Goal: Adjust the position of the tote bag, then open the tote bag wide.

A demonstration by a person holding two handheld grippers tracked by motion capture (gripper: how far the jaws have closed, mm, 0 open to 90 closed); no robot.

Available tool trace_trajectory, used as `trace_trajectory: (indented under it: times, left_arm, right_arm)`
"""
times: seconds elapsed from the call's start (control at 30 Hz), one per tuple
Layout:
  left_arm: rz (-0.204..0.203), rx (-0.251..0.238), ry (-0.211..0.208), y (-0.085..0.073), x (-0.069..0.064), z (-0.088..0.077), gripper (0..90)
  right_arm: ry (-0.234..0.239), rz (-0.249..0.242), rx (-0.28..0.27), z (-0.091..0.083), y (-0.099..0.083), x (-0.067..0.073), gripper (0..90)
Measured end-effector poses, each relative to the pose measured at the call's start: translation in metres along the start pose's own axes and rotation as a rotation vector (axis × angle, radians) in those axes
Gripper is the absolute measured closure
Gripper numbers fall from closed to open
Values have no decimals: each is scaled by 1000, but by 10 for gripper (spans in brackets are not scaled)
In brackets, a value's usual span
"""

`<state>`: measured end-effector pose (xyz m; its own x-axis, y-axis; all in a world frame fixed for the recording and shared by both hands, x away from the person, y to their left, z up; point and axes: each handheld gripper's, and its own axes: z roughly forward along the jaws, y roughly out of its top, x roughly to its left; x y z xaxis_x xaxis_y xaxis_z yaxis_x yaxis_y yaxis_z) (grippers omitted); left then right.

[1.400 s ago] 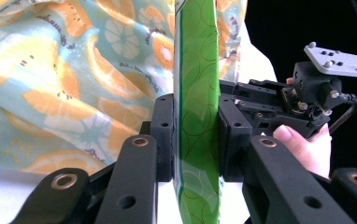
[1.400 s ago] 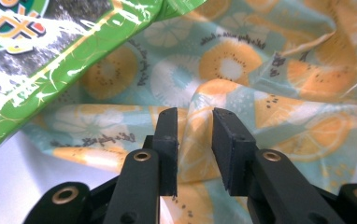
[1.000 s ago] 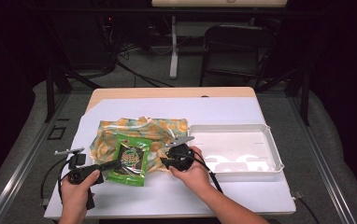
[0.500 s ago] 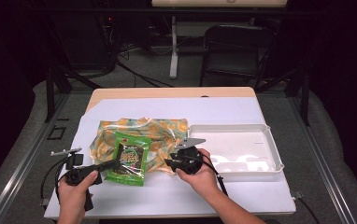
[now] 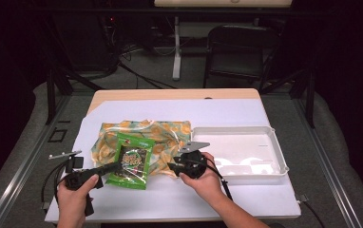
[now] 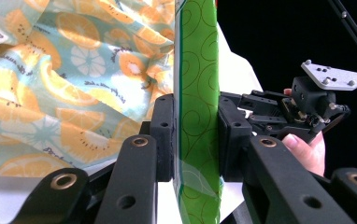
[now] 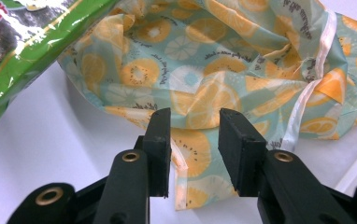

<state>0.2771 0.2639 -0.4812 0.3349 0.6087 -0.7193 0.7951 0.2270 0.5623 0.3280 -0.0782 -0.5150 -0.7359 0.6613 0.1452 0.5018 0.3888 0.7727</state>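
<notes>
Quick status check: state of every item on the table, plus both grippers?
Green snack packet: sealed, one edge clamped in the left gripper, lying over the bag.
Fruit-print bag: crumpled, lying flat on the table.
White tray: empty, upright.
Left gripper: shut on the packet's edge.
Right gripper: jaws have just been opening, the bag's corner between them, pads not pressing.

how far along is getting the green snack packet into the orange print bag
Early. Done: the left claw is shut on the green snack packet, which lies on the orange-print bag. In hand: the right claw has just been opening, and its jaws straddle the bag's edge without pinching it. Left: open the bag and put the packet in.
</notes>
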Motion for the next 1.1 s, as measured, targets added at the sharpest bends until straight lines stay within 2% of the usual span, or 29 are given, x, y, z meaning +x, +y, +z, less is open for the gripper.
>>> trace_trajectory:
  times: [0.33,0.57,0.9,1.1]
  left_arm:
    - [23,-10,-3,1,-6,0,727]
    - [33,-12,1,5,-11,6,727]
    - [61,5,2,21,-24,23,727]
    - [72,-2,2,34,-33,35,727]
  right_arm:
    - [2,4,-13,-1,1,0,651]
    - [-2,13,-19,-4,1,-4,651]
    - [23,39,-41,-12,3,-16,656]
    - [4,44,-67,-20,6,-24,654]
